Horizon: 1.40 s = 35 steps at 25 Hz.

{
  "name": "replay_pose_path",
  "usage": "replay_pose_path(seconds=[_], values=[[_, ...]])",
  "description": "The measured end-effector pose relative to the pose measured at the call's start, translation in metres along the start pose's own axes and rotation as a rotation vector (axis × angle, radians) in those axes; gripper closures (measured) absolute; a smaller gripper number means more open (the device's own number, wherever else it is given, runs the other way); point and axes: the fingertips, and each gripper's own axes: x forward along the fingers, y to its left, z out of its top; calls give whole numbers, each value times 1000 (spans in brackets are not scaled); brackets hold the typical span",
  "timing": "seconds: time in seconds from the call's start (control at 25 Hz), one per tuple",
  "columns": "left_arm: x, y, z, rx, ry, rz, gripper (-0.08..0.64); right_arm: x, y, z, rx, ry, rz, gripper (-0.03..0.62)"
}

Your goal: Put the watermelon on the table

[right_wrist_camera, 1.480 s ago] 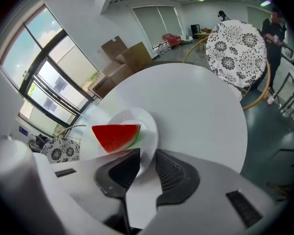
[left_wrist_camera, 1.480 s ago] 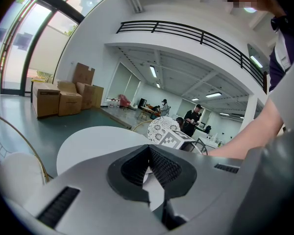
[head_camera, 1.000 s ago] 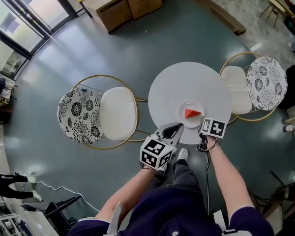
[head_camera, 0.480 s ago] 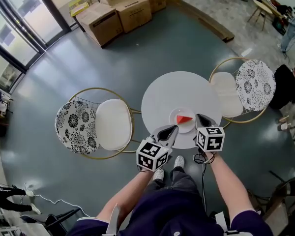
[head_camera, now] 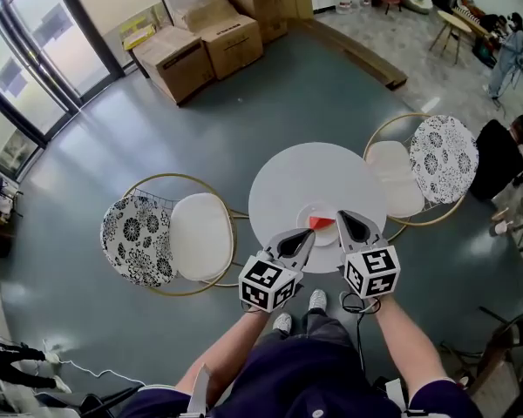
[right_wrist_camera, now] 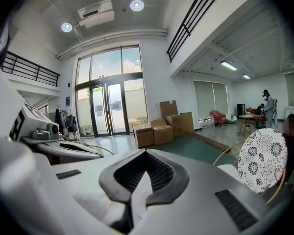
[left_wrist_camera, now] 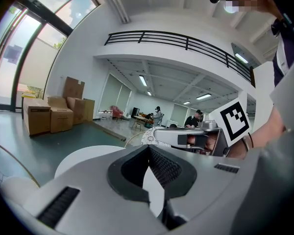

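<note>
A red watermelon wedge point(head_camera: 322, 223) lies on a small white plate point(head_camera: 304, 217). The plate sits toward the near edge of the round white surface point(head_camera: 288, 179), which stands between two gold-framed chairs with floral backs point(head_camera: 170, 229).

Both tools hover just short of the plate. The left gripper point(head_camera: 303, 236) points in from the near left and the right gripper point(head_camera: 343, 223) from the near right, with the wedge showing between their tips in the head view.

In the left gripper view the fingers point(left_wrist_camera: 167, 169) are drawn together, meeting at the tips with nothing caught between them. The right gripper's fingers point(right_wrist_camera: 158, 173) are likewise closed and empty. Neither gripper view shows the fruit, since both cameras look out level over the room.

The task seems to be at its start, in the approach, with no grasp made. The next move calls for one gripper to spread its fingers and tip down toward the plate. It should straddle the wedge across its flat sides, close gently, lift it clear of the rim and set it on bare surface beside the plate. The right gripper looks the nearer. The plate is light and may slide, so the left gripper could steady it.
</note>
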Motion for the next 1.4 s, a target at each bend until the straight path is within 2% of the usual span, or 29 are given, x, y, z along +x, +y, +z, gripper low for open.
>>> replay_pose_path(seconds=[0.64,1.4], values=[[-10,-26,35,53,-48,-56,557,-39,31,59,-17,-162,72,589],[-10,-34,47,60,-59,-81,555,-48,29,71,-1,-206,79,589]])
